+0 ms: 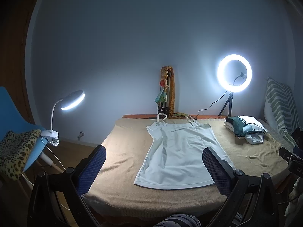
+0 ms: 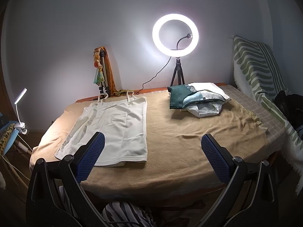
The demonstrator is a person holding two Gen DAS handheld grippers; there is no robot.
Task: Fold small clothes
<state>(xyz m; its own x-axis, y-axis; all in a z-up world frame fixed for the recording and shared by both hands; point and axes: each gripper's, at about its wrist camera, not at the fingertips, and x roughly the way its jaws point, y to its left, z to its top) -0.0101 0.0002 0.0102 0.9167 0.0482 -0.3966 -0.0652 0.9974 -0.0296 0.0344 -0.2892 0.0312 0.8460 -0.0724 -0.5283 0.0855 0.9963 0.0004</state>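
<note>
Two hand-held grippers hang spread wide and empty above the near edge of the desk [image 2: 189,151]. A white camisole [image 1: 178,155] lies flat on the tan cover, straps at the far end, long axis running away from the person. It sits straight ahead of the left hand-held gripper [image 1: 154,167] and leftward of the right hand-held gripper [image 2: 152,157]; both tilt gently downward

Both wrist views face table [image 1: 117,193], share camisole [image 1: 178,151].

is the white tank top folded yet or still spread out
Spread out. The white tank top lies flat in one layer on the tan blanket, both straps and the bottom hem showing.
</note>
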